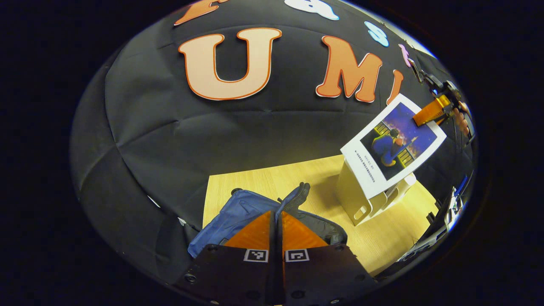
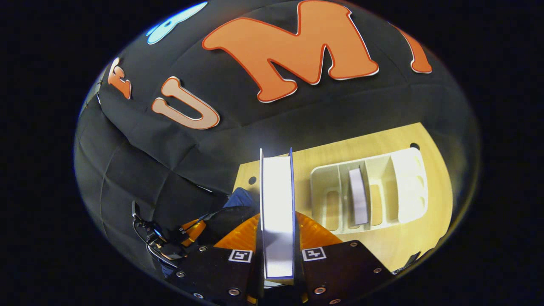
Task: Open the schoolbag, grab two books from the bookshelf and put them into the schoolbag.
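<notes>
While my left gripper [image 1: 275, 231], closed, pins the bag [image 1: 238, 212] flap, my right gripper [image 2: 277, 238] clamps a book [image 2: 277, 212] above the shelf [image 2: 403, 187].

We hold our left gripper [image 1: 276, 221] low, with its two fingers pressed together and no gap between them. Our right gripper [image 2: 277, 229] is raised higher, its fingers [image 2: 316, 233] clamped on both sides of a book [image 2: 277, 212]. In the left gripper view we see the right gripper far off at the upper right, with the hand [image 1: 463, 119] behind it.
</notes>
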A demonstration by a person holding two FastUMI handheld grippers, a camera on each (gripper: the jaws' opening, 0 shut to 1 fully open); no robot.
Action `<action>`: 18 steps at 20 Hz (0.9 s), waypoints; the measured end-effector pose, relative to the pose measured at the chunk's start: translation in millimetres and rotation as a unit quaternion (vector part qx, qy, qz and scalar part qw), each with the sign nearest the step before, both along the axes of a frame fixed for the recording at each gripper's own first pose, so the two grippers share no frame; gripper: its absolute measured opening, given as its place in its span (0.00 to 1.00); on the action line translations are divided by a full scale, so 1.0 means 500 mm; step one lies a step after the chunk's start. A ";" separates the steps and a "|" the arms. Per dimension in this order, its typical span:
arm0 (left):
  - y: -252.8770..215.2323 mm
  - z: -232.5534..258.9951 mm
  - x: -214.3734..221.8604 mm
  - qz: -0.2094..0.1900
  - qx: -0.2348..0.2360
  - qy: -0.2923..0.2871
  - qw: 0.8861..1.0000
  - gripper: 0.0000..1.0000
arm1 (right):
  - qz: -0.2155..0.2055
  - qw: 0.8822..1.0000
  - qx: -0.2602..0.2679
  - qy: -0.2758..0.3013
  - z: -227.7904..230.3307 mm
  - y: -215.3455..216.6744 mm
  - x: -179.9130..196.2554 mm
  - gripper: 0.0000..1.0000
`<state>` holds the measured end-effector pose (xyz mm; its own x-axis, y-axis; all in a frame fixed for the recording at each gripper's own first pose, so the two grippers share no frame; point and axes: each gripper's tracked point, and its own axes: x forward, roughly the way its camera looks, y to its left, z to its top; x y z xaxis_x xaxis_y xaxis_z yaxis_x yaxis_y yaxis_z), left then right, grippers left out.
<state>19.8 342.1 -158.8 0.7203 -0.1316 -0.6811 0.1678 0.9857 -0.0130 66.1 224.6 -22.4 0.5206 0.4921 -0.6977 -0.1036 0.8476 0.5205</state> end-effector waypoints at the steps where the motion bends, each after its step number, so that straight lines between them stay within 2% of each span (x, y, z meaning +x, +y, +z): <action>1: 0.003 0.001 0.002 0.002 -0.003 0.001 1.000 0.00 | -0.002 1.000 0.008 0.005 -0.012 0.014 -0.007 0.28; 8: 0.017 0.006 0.013 0.010 -0.011 0.006 1.000 0.00 | 0.001 0.996 0.066 0.056 -0.123 0.139 -0.091 0.26; 12: 0.020 0.003 0.015 0.014 -0.012 0.007 1.000 0.00 | -0.038 0.993 0.075 0.078 -0.196 0.187 -0.112 0.26; 15: 0.017 0.003 0.020 0.018 -0.018 0.008 1.000 0.00 | -0.071 0.986 0.111 0.102 -0.231 0.225 -0.140 0.26; 18: 0.013 0.005 0.019 0.019 -0.020 0.010 1.000 0.00 | -0.082 0.982 0.126 0.114 -0.295 0.269 -0.160 0.26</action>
<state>29.4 348.8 -156.1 0.7120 -0.1323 -0.6896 0.1295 0.9900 -0.0561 -13.8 359.4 -170.1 0.4511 0.5872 -0.6721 0.1677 0.6839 0.7101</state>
